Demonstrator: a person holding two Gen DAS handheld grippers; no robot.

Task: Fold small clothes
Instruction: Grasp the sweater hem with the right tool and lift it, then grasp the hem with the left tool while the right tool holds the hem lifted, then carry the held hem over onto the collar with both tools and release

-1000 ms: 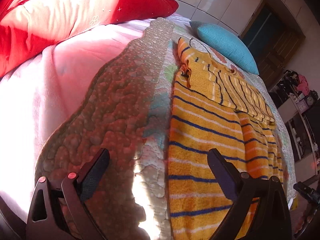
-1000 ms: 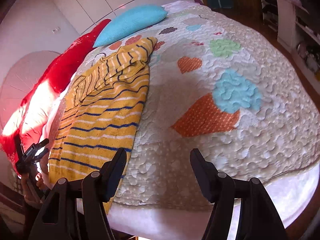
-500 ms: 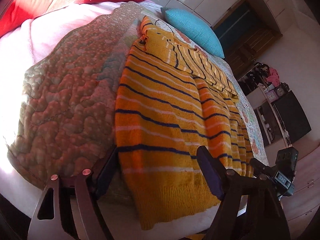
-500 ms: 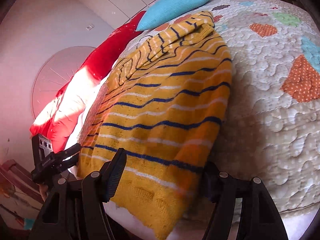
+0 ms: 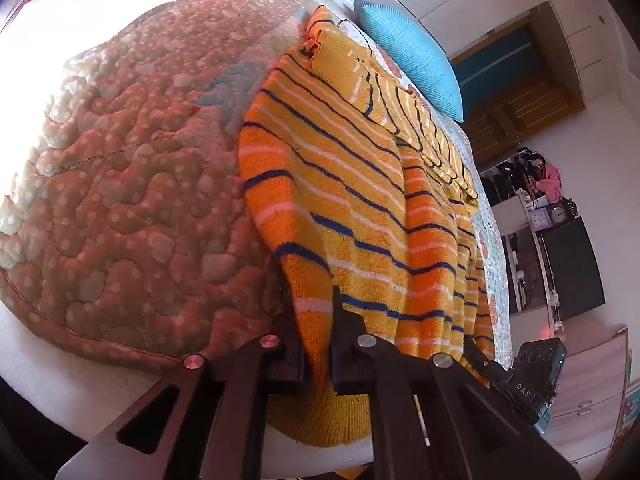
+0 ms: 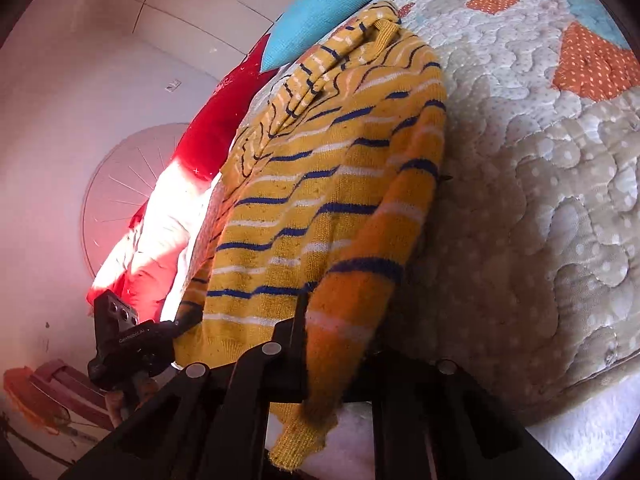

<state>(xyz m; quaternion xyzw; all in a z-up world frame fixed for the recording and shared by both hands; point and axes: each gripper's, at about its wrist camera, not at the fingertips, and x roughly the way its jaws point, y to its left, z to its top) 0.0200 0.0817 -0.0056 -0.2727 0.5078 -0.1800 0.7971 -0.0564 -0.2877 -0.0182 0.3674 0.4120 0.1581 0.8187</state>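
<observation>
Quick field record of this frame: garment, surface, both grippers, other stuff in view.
garment: yellow striped sweater, lying lengthwise on the bed, sleeves folded across the chest, hem at the near edge
surface: patchwork quilt
left gripper: shut on the hem corner, at the sweater's left side
right gripper: shut on the other hem corner, knit draped over its fingers
other: blue pillow past the collar; red pillow by the wall
task state: bottom hem gripped, not yet folded up
</observation>
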